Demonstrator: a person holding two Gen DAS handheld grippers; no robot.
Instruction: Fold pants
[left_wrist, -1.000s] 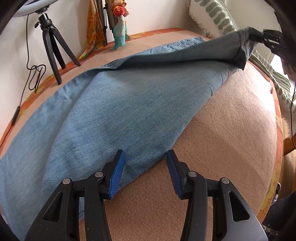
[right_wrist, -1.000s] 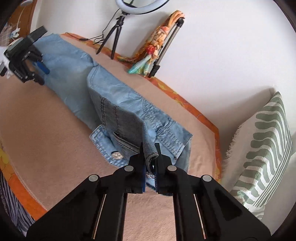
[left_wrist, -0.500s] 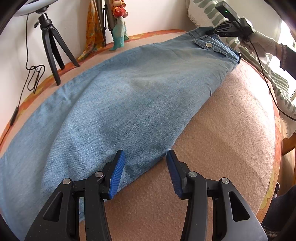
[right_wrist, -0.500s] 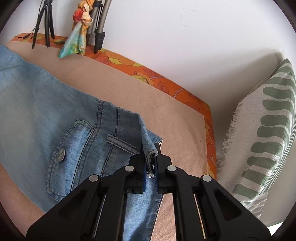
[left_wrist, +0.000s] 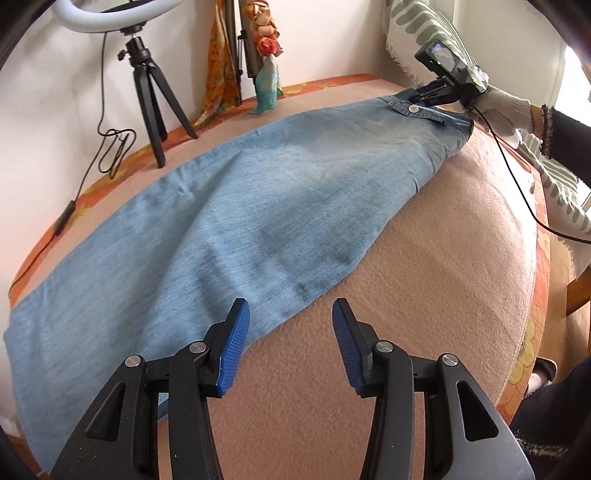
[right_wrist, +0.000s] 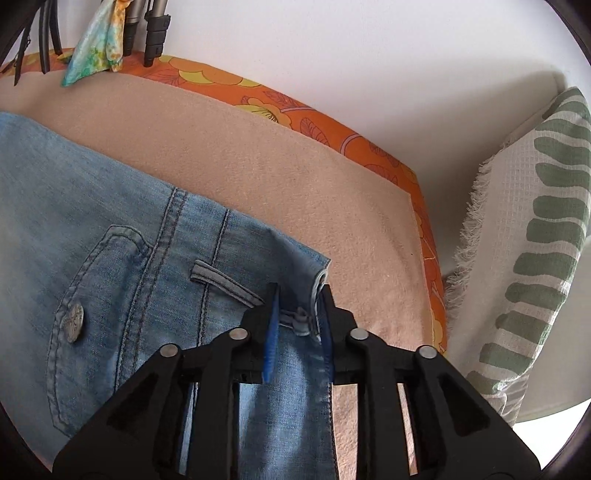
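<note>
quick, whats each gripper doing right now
left gripper: open, holding nothing, by the jeans edge.
right gripper: jaws opening, waistband between them, released.

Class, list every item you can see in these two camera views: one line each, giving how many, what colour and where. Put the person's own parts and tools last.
jeans: one pair, light blue, laid lengthwise along the blanket.
blanket: one, beige, covering the surface.
floral cloth: one, orange, edging the blanket.
pillow: one, white with green stripes, against the wall beyond the waistband.
tripod: one, black, by the wall, ring light on top.
scarf: one, multicoloured, tied to a stand.
left gripper: black with blue pads, open, at the jeans' near edge.
right gripper: black, jaws opening, waistband corner between them.
gloved hand: one, white, holding the right gripper.
</note>
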